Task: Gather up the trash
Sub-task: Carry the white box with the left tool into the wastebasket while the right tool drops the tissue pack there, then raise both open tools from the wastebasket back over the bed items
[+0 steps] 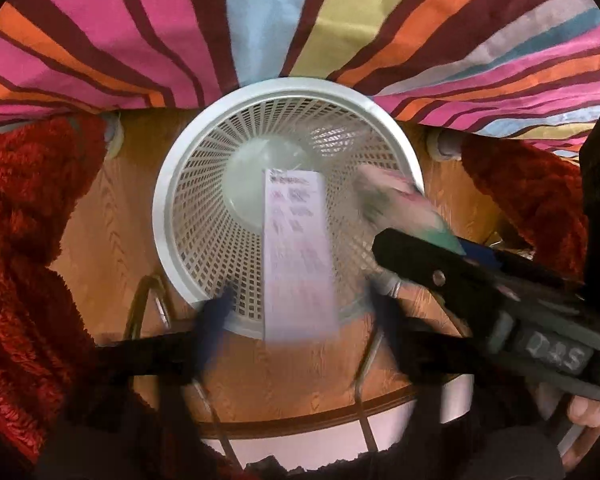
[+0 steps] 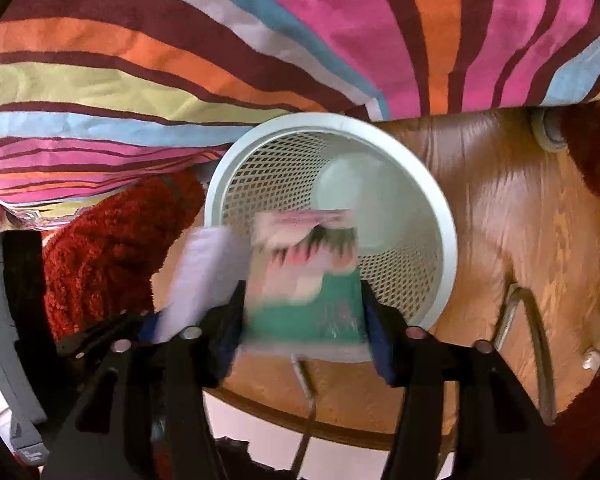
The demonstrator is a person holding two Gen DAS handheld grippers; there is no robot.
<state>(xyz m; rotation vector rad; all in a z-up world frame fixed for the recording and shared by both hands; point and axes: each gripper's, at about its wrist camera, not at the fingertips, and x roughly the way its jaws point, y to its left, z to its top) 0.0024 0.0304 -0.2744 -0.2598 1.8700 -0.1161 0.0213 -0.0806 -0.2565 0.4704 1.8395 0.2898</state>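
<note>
Right tongs (image 2: 304,320) clamped on green packet (image 2: 304,280) above basket (image 2: 440,208) | left tongs (image 1: 300,304) apart, receipt (image 1: 296,248) loose between | risk: paper drifts past rim onto floor (image 1: 112,216)

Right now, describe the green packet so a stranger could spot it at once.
Find the white mesh basket on the wooden floor. Over its near rim, the right gripper holds a packet between its fingers. It is green at the bottom with pink and white print, unlike the plain pale slip beside it.
</note>
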